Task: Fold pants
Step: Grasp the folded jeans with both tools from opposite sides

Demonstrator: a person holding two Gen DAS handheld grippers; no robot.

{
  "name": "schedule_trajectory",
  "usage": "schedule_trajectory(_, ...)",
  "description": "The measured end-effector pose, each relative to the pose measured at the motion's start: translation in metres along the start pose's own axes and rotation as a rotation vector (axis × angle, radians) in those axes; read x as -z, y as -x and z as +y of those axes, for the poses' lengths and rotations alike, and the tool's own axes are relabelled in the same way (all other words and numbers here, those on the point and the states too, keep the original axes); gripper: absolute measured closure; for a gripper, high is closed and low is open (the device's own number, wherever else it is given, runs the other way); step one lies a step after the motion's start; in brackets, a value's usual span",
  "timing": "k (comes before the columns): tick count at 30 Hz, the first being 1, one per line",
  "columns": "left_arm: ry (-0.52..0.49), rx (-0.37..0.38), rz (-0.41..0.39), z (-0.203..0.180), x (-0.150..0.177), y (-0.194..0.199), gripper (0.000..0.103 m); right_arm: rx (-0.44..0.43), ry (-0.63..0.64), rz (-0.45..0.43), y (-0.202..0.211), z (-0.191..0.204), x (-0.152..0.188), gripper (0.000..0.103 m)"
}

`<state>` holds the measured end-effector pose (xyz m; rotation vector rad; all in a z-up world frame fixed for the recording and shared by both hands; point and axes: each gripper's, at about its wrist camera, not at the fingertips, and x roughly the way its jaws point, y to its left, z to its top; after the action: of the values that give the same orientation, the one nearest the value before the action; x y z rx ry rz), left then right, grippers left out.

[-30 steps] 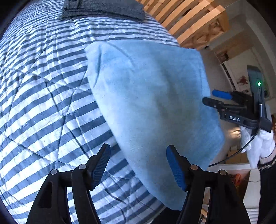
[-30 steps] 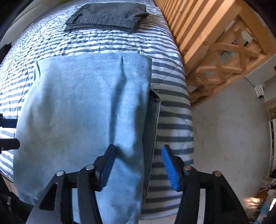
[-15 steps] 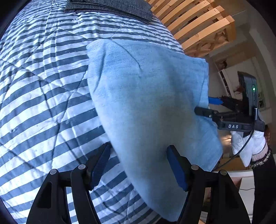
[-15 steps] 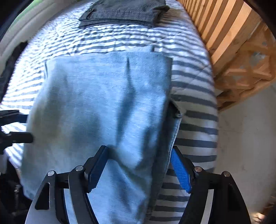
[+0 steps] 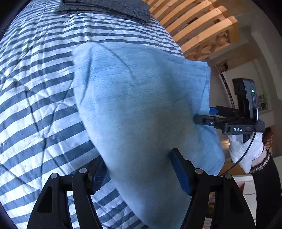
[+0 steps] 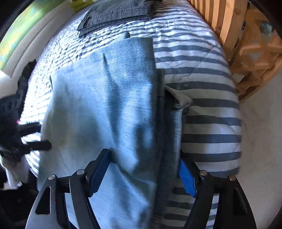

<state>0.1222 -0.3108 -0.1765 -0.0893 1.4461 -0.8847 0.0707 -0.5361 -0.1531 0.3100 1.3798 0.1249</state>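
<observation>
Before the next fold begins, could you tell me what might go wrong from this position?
1. The light blue pants hang over the edge of the striped quilt; a pull could drag them off.
2. The right gripper straddles several stacked layers at the side edge; closing may catch only some.
3. The left gripper is open around the fabric, so the two grips may be uneven.

Folded dark garment (image 5: 105,8) cropped by top edge

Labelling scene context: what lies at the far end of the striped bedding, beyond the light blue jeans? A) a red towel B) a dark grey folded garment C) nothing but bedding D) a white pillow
B: a dark grey folded garment lies flat on the striped bedding, past the far edge of the light blue jeans, apart from them.
</observation>
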Motion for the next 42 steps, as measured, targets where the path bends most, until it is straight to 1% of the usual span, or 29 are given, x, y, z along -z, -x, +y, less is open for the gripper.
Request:
schedule_trajectory(3, -0.029, -0.004, 0.000, -0.004, 0.000, -0.001, 0.033, -0.021, 0.016, -0.002, 0.001, 0.005, 0.002, 0.035)
schedule_trajectory(6, -0.009, 0.003, -0.001, 0.001, -0.001, -0.001, 0.034, -0.017, 0.002, 0.011, 0.002, -0.001, 0.003, 0.035)
schedule_trajectory(8, 0.002, 0.004, -0.006, 0.001, -0.005, -0.004, 0.030, -0.027, -0.017, 0.013, 0.000, -0.005, 0.005, 0.034)
schedule_trajectory(10, -0.019, 0.001, -0.007, -0.006, -0.008, -0.007, 0.030, -0.022, -0.026, -0.002, 0.000, -0.002, 0.005, 0.032)
schedule_trajectory(12, -0.049, -0.002, -0.012, -0.013, -0.009, -0.013, 0.030, -0.020, -0.014, -0.009, -0.001, 0.007, 0.006, 0.034)
schedule_trajectory(13, -0.053, -0.001, -0.019, -0.016, -0.009, -0.015, 0.034, -0.010, -0.008, -0.012, -0.001, 0.011, 0.006, 0.035)
schedule_trajectory(14, -0.056, 0.007, -0.021, -0.018, -0.009, -0.016, 0.041, -0.010, -0.012, -0.016, -0.001, 0.013, 0.006, 0.041)
schedule_trajectory(15, -0.064, 0.008, -0.023, -0.021, -0.011, -0.017, 0.044, -0.021, -0.021, -0.018, 0.000, 0.014, 0.006, 0.048)
schedule_trajectory(16, -0.068, 0.012, -0.027, -0.022, -0.013, -0.018, 0.050, -0.020, -0.030, -0.024, 0.002, 0.015, 0.007, 0.050)
schedule_trajectory(17, -0.062, 0.025, -0.028, -0.023, -0.014, -0.018, 0.057, -0.009, -0.027, -0.030, 0.004, 0.017, 0.007, 0.055)
schedule_trajectory(21, -0.037, 0.058, -0.031, -0.020, -0.018, -0.011, 0.066, 0.035, -0.039, -0.055, 0.012, 0.020, 0.010, 0.071)
schedule_trajectory(23, -0.031, 0.068, -0.034, -0.020, -0.018, -0.006, 0.071, 0.046, -0.053, -0.066, 0.016, 0.021, 0.011, 0.074)
schedule_trajectory(27, -0.043, 0.074, -0.047, -0.023, -0.016, 0.004, 0.072, 0.079, -0.067, -0.080, 0.022, 0.027, 0.013, 0.077)
schedule_trajectory(28, -0.057, 0.061, -0.049, -0.025, -0.015, 0.004, 0.072, 0.092, -0.065, -0.078, 0.022, 0.029, 0.013, 0.077)
schedule_trajectory(30, -0.119, 0.005, -0.057, -0.029, -0.013, 0.000, 0.072, 0.131, -0.035, -0.073, 0.020, 0.037, 0.012, 0.077)
schedule_trajectory(32, -0.126, -0.010, -0.057, -0.028, -0.012, -0.003, 0.072, 0.153, -0.037, -0.069, 0.019, 0.039, 0.011, 0.076)
schedule_trajectory(34, -0.098, 0.009, -0.049, -0.023, -0.015, -0.004, 0.071, 0.171, -0.039, -0.067, 0.018, 0.038, 0.011, 0.066)
schedule_trajectory(35, -0.085, 0.014, -0.043, -0.020, -0.015, -0.004, 0.068, 0.174, -0.033, -0.056, 0.018, 0.036, 0.011, 0.060)
schedule_trajectory(36, -0.063, 0.021, -0.035, -0.016, -0.016, -0.004, 0.063, 0.166, -0.027, -0.042, 0.018, 0.033, 0.012, 0.058)
schedule_trajectory(37, -0.051, 0.015, -0.026, -0.013, -0.016, -0.005, 0.046, 0.162, -0.025, -0.037, 0.018, 0.030, 0.013, 0.057)
schedule_trajectory(38, -0.043, 0.010, -0.021, -0.010, -0.016, -0.007, 0.036, 0.161, -0.030, -0.039, 0.018, 0.025, 0.013, 0.050)
schedule_trajectory(39, -0.040, 0.008, -0.025, -0.007, -0.015, -0.008, 0.036, 0.157, -0.034, -0.036, 0.017, 0.019, 0.014, 0.042)
schedule_trajectory(40, -0.032, 0.007, -0.017, -0.004, -0.015, -0.011, 0.036, 0.146, -0.040, -0.032, 0.016, 0.016, 0.014, 0.039)
schedule_trajectory(41, -0.021, 0.023, -0.014, -0.001, -0.014, -0.014, 0.036, 0.097, -0.072, -0.027, 0.012, 0.007, 0.014, 0.039)
schedule_trajectory(42, -0.023, 0.035, -0.019, 0.000, -0.013, -0.016, 0.036, 0.069, -0.090, -0.027, 0.010, 0.004, 0.016, 0.039)
